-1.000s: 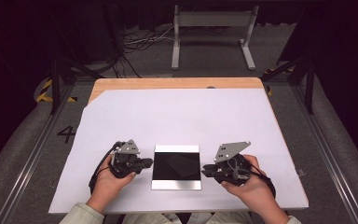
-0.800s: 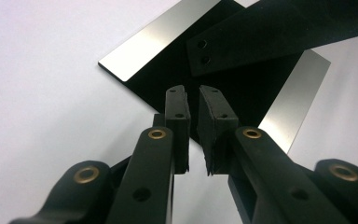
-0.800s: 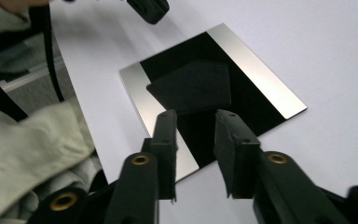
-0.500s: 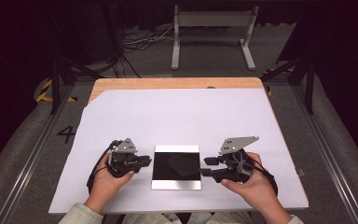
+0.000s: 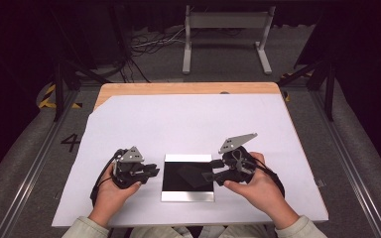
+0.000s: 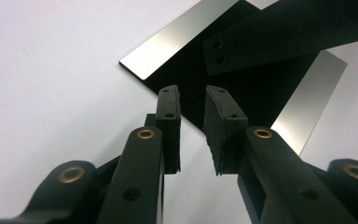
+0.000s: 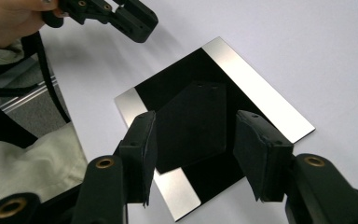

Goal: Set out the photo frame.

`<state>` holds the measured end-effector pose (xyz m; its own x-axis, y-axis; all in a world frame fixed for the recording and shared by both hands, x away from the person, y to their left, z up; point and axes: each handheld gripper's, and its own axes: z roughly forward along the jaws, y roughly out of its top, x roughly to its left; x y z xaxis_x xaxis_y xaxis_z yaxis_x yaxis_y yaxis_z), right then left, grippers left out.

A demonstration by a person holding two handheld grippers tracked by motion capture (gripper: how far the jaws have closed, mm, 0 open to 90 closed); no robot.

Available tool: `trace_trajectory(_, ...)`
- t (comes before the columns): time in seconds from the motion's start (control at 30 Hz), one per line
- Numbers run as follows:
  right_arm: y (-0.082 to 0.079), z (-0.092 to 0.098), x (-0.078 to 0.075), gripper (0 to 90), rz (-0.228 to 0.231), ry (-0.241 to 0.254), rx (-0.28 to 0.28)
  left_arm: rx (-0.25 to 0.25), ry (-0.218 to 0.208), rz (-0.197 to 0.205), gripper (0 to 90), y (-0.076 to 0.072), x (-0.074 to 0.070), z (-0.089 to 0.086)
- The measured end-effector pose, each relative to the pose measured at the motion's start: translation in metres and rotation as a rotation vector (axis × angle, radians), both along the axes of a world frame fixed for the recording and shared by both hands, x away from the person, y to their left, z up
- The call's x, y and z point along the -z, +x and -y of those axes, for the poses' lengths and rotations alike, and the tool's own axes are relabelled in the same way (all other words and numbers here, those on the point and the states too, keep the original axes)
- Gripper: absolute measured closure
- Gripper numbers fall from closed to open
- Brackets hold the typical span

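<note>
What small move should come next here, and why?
Probably ease both grippers back from the black plate. The left gripper and right gripper have just been opening, nothing sits between their jaws, and the plate lies flat on the white sheet.

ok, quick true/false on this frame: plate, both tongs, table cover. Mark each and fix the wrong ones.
1. The black plate with silver strips lies flat on the white table cover. True.
2. The left tongs are shut on the plate's edge. False: their jaws stand apart with nothing between the pads, just short of the plate's corner.
3. The right tongs are open, with the plate lying beyond them. True.
4. The plate stands upright, leaning on the right tongs. False: it lies flat.
5. Each tongs is held in a hand, one at either side of the plate. True.
</note>
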<state>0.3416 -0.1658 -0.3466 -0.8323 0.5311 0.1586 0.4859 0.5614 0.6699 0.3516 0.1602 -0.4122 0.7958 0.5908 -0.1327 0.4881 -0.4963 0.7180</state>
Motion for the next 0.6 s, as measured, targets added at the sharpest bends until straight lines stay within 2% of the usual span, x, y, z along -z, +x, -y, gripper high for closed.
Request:
trace_trajectory(0.13,0.012,-0.008,0.002,46.8,-0.059,0.002,-0.008,-0.007,0.000,0.001,76.0,0.000,0.001,-0.002)
trace_trajectory(0.3,0.024,-0.016,0.013,42.6,-0.085,0.000,0.008,-0.004,0.004,0.001,75.5,-0.001,0.001,-0.002)
trace_trajectory(0.37,0.027,-0.018,0.015,41.6,-0.081,-0.004,0.020,-0.003,0.007,0.000,75.5,-0.001,0.001,-0.001)
trace_trajectory(0.43,0.030,-0.019,0.018,40.3,-0.095,-0.007,0.037,0.002,0.020,0.014,75.4,-0.001,0.001,-0.001)
trace_trajectory(0.5,0.035,-0.020,0.022,40.2,-0.131,0.008,0.058,0.001,0.020,0.014,75.3,-0.001,0.001,-0.001)
trace_trajectory(0.6,0.039,-0.023,0.026,40.3,-0.166,-0.009,0.065,0.000,0.022,0.015,75.3,-0.001,0.001,-0.001)
